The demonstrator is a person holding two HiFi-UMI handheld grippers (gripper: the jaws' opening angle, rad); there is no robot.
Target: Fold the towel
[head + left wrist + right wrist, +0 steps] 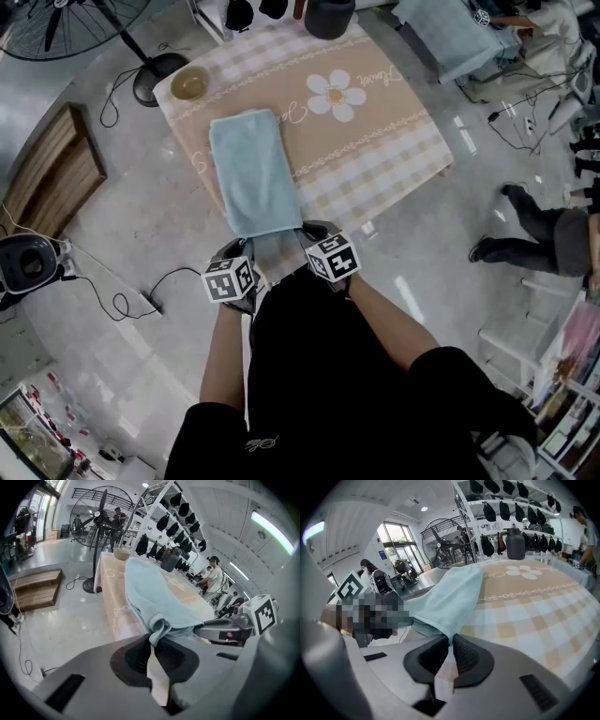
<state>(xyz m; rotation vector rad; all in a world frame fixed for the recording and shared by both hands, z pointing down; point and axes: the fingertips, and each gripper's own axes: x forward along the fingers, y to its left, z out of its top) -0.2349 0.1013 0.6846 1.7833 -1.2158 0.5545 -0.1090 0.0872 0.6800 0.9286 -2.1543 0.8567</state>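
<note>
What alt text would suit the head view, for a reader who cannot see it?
Seen from above, a person's left tool and right tool each pinch a near corner of a light blue towel lying on a checked table. A small bowl sits at its far left corner.

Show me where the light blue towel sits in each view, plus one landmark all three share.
Head view: towel lies centre-left, lengthwise on the checked table.
Left gripper view: towel at centre, draping toward the bottom.
Right gripper view: towel left of centre, tapering downward.
Shared landmark: the dark jug at the table's far end.
</note>
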